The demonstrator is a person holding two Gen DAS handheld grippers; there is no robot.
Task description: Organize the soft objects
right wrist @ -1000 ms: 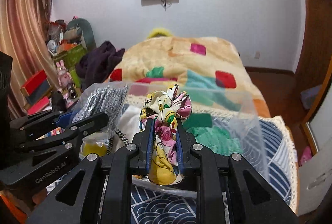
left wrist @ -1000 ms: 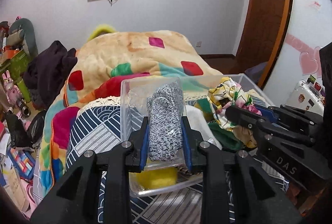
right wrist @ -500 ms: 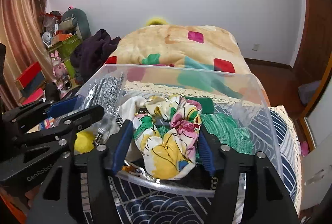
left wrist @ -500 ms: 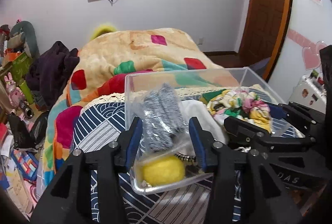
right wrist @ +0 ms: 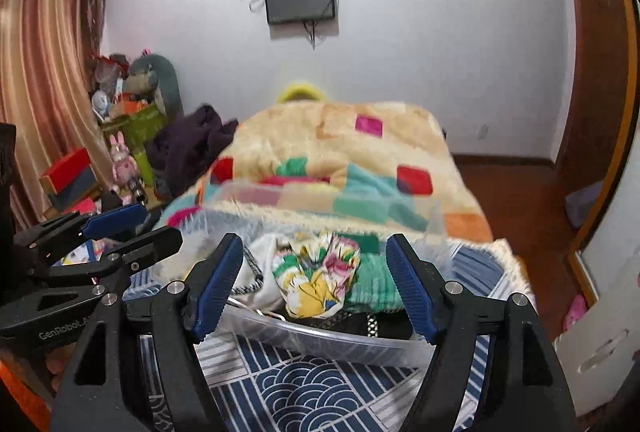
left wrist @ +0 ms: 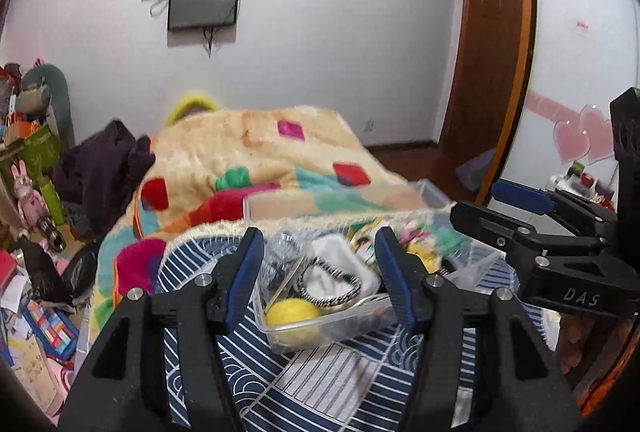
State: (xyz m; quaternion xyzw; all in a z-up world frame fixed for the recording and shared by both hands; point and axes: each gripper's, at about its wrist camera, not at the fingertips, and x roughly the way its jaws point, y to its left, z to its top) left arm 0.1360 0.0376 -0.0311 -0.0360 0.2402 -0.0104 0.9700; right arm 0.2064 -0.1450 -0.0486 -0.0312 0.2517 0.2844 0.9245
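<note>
A clear plastic bin point(left wrist: 320, 332) point(right wrist: 320, 336) stands on a blue patterned cloth on the bed. It holds a yellow ball point(left wrist: 292, 316), a white soft item with a black-and-white cord point(left wrist: 332, 276), a flowered cloth bundle point(right wrist: 316, 276), a green knit piece point(right wrist: 372, 284) and a clear bag with grey fabric point(left wrist: 280, 248). My left gripper point(left wrist: 320, 260) is open and empty, above and before the bin's left end. My right gripper point(right wrist: 316, 272) is open and empty, above the bin; it also shows in the left wrist view point(left wrist: 516, 208).
A colourful patchwork blanket point(left wrist: 256, 160) covers the bed behind the bin. A dark garment point(left wrist: 104, 168) lies at the bed's left edge. Toys and boxes point(right wrist: 120, 136) crowd the floor and shelf at left. A wooden door point(left wrist: 484, 64) stands at right.
Both grippers opened and pulled up and back. The grey fabric bag dropped from the left gripper and the flowered bundle from the right gripper; both now lie in the bin.
</note>
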